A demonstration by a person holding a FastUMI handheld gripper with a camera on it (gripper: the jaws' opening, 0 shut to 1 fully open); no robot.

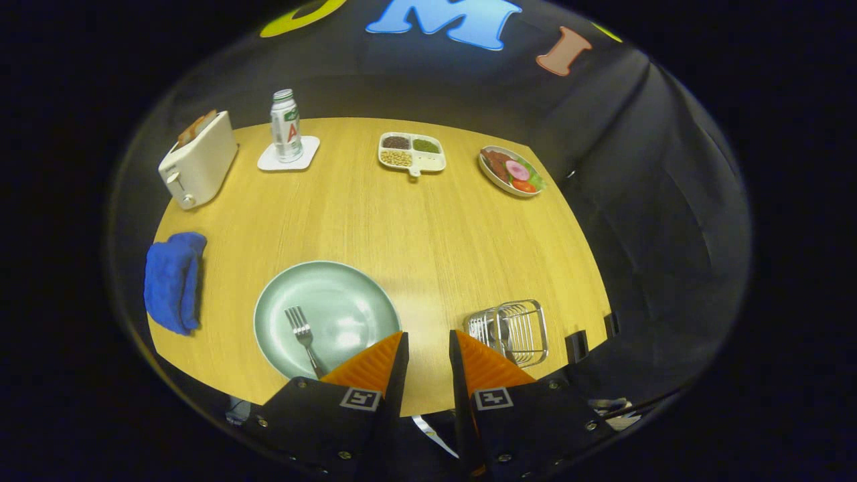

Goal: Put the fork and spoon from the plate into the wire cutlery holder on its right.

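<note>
A pale green plate point(335, 294) sits on the wooden table near its front edge. A silver fork point(302, 338) lies on the plate's front left part, tines pointing away from me. The wire cutlery holder point(519, 328) stands to the right of the plate, and a rounded grey shape inside it looks like the spoon point(494, 329), though I cannot be sure. My gripper point(428, 345) hovers over the table's front edge between plate and holder. Its fingers stand a little apart with only bare table between the tips. The left fingertip overlaps the plate's right rim.
Across the far side stand a white toaster point(197, 161), a bottle on a white coaster point(286, 127), a divided snack tray point(412, 152) and a plate of food point(512, 171). A blue cloth point(173, 281) lies left of the plate. A thin shiny strip point(432, 434) shows low between the finger bases.
</note>
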